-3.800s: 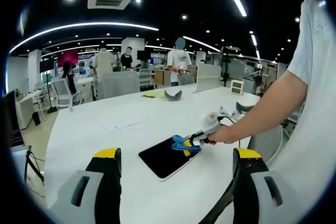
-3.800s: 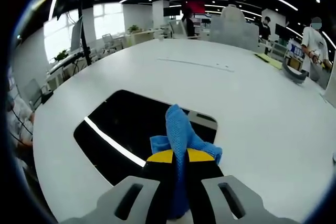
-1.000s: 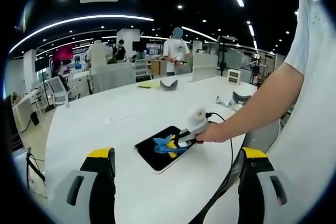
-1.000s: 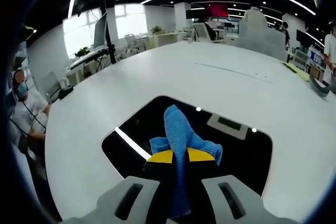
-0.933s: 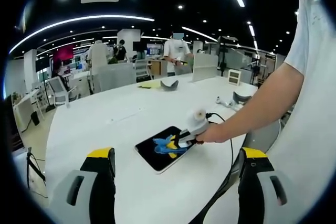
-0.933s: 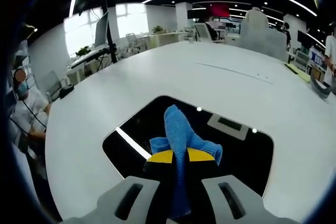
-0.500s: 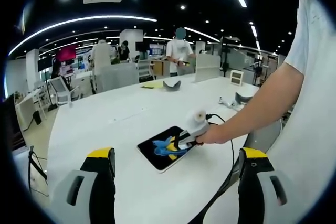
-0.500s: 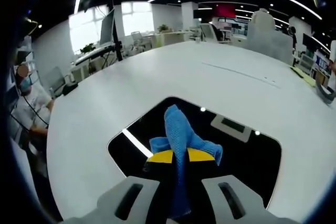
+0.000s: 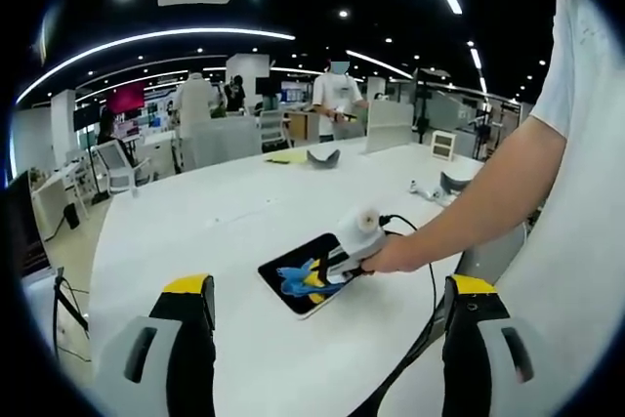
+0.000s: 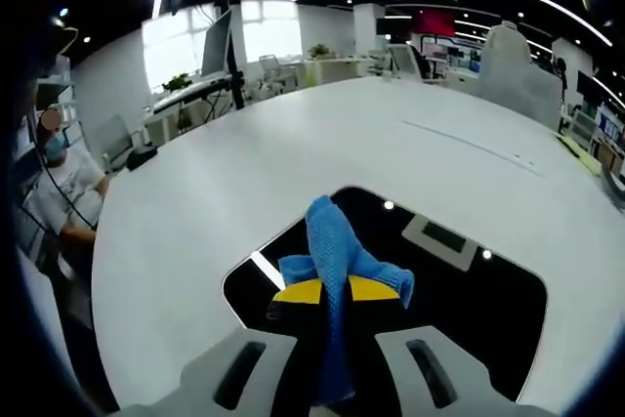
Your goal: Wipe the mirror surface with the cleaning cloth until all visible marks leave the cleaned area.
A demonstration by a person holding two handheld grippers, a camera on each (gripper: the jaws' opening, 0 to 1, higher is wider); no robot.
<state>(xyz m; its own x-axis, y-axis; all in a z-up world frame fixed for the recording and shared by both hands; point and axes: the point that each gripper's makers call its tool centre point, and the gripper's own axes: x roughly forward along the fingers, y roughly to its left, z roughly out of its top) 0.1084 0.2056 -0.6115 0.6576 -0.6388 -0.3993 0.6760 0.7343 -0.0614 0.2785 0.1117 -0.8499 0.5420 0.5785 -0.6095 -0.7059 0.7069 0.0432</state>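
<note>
Right gripper view: the blue cleaning cloth point(image 10: 337, 261) is clamped between the closed jaws of the right gripper point(image 10: 335, 292) and pressed onto the dark mirror point(image 10: 459, 290), which lies flat on the white table point(image 10: 293, 134). Left gripper point(image 9: 327, 290) jaws are held wide apart, empty, above the table.

Glossy dark mirror point(image 10: 459, 285) reflecting ceiling lights; blue cleaning cloth point(image 10: 337, 251) of coarse, mesh-like weave; matt, smooth white table point(image 10: 293, 144); grey plastic-looking right gripper point(image 10: 336, 292) with yellow tips.
</note>
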